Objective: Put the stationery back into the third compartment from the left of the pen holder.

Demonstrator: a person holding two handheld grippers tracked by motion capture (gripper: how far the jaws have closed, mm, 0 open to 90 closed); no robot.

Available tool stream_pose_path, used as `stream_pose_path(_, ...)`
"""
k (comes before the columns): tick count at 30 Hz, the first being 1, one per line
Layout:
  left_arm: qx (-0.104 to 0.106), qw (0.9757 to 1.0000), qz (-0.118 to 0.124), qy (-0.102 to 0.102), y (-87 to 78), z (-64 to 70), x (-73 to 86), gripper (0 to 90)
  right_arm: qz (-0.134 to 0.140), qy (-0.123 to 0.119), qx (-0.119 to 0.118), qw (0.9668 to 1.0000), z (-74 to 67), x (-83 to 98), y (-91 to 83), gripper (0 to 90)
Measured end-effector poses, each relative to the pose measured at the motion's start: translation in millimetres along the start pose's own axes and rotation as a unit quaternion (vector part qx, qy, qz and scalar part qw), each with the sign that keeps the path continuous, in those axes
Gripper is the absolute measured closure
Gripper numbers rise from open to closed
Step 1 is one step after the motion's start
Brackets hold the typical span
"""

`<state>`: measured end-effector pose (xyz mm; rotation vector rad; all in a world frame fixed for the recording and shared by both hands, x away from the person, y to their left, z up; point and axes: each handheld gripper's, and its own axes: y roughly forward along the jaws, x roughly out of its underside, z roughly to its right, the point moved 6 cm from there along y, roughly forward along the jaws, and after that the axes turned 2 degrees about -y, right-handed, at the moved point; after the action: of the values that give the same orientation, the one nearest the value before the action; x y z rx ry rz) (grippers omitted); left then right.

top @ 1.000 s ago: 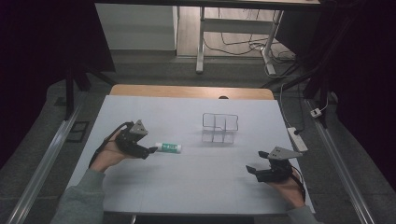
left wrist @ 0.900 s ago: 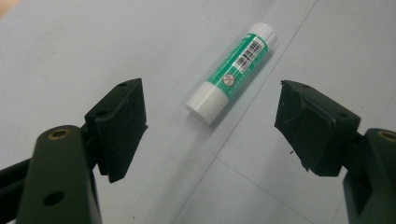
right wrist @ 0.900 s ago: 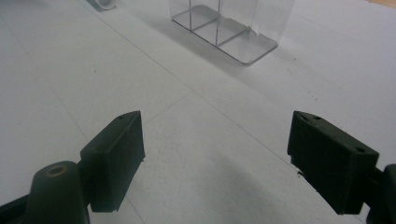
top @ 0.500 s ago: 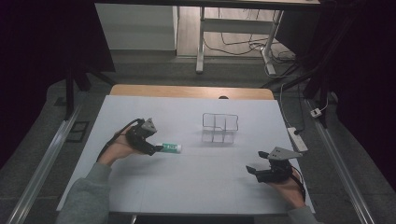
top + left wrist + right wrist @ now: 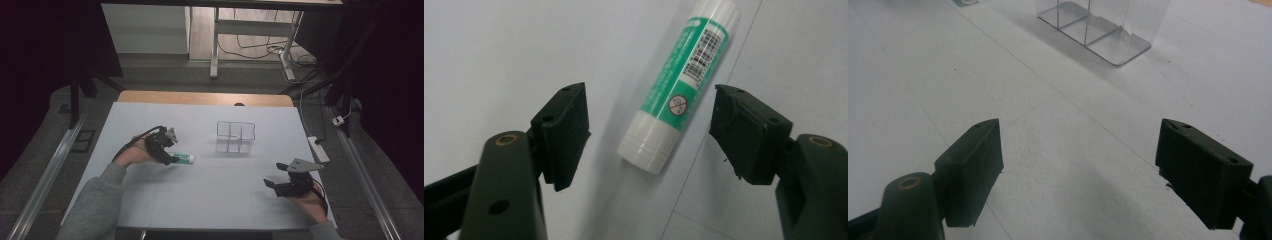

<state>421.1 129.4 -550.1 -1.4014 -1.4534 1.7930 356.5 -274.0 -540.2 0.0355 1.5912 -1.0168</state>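
Note:
A white and green glue stick lies flat on the white table, left of centre. My left gripper is down at its near end. In the left gripper view the stick's white end lies between the jaws of that gripper. The jaws have just been closing, but both pads stand clear of the stick. My right gripper rests at the front right, open and with nothing in it; it is seen open too in the right gripper view.
A clear plastic divided holder stands at the table's middle back, also seen in the right gripper view. A white power strip lies off the right edge. Metal rails run along both sides.
My left gripper has moved right and down to the glue stick, and its jaws now straddle the stick's end. The right gripper has stayed in place.

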Motion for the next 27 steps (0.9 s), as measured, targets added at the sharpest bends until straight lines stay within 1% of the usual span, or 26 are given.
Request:
stream_pose_path(4,0.004,0.9999,-0.010,0.008,3.6,1.4,-0.3,36.0,-0.008,-0.001,0.002,1.0000,0.9,2.2,0.9,18.4)
stream_pose_path(6,0.006,0.9996,-0.017,0.022,7.1,3.4,-1.0,38.0,-0.008,0.000,0.002,1.0000,1.5,3.1,0.8,18.4)
stream_pose_path(8,0.005,0.9995,-0.020,0.026,8.1,3.2,-1.0,39.0,-0.009,0.001,0.003,1.0000,1.9,3.5,0.4,18.5)
stream_pose_path(9,0.005,0.9994,-0.022,0.028,9.0,2.7,-0.8,41.2,-0.008,0.003,0.003,1.0000,2.3,3.6,0.2,18.4)
stream_pose_path(10,0.007,0.9992,-0.024,0.032,10.4,1.5,0.1,42.0,-0.008,0.002,0.003,1.0000,2.2,3.7,0.1,18.5)
stream_pose_path(13,0.011,0.9990,-0.024,0.035,11.9,1.4,1.1,45.3,-0.011,0.001,0.004,0.9999,2.1,4.3,0.3,18.5)
stream_pose_path(14,0.014,0.9988,-0.027,0.039,12.8,1.5,1.8,46.7,-0.012,0.001,0.004,0.9999,2.3,4.5,0.5,18.5)
stream_pose_path(16,0.016,0.9983,-0.034,0.045,15.0,1.9,3.4,52.0,-0.013,0.001,0.004,0.9999,2.5,4.7,0.9,18.4)
stream_pose_path(17,0.016,0.9980,-0.038,0.048,15.8,1.7,3.9,52.0,-0.013,0.001,0.004,0.9999,2.5,4.7,0.9,18.4)
stream_pose_path(18,0.020,0.9979,-0.038,0.049,15.8,1.6,4.0,55.3,-0.013,0.001,0.004,0.9999,2.5,4.8,1.1,18.4)
stream_pose_path(19,0.024,0.9976,-0.037,0.054,15.6,1.1,4.3,57.8,-0.013,0.001,0.003,0.9999,2.3,5.0,1.4,18.4)
stream_pose_path(20,0.031,0.9977,-0.032,0.052,16.3,1.8,4.4,57.8,-0.013,0.001,0.003,0.9999,2.3,5.0,1.4,18.4)
stream_pose_path(21,0.037,0.9973,-0.031,0.056,16.2,2.6,4.9,63.6,-0.013,0.002,0.003,0.9999,2.0,5.3,1.8,18.4)
stream_pose_path(22,0.035,0.9968,-0.031,0.065,15.6,3.0,5.3,64.1,-0.018,-0.001,0.005,0.9998,1.8,6.3,2.5,18.5)
stream_pose_path(23,0.035,0.9968,-0.031,0.065,15.6,3.0,5.3,64.3,-0.018,-0.001,0.005,0.9998,1.8,6.3,2.5,18.5)
stream_pose_path(24,0.033,0.9961,-0.034,0.074,15.1,2.6,5.4,64.4,-0.021,-0.003,0.006,0.9998,1.7,6.9,3.2,18.4)
stream_pose_path(26,0.032,0.9961,-0.033,0.075,15.2,2.9,5.3,64.5,-0.021,-0.003,0.006,0.9998,1.8,6.9,3.2,18.5)
stream_pose_path(27,0.028,0.9961,-0.034,0.077,14.9,3.8,5.2,64.6,-0.020,-0.002,0.007,0.9998,2.0,6.7,2.9,18.4)
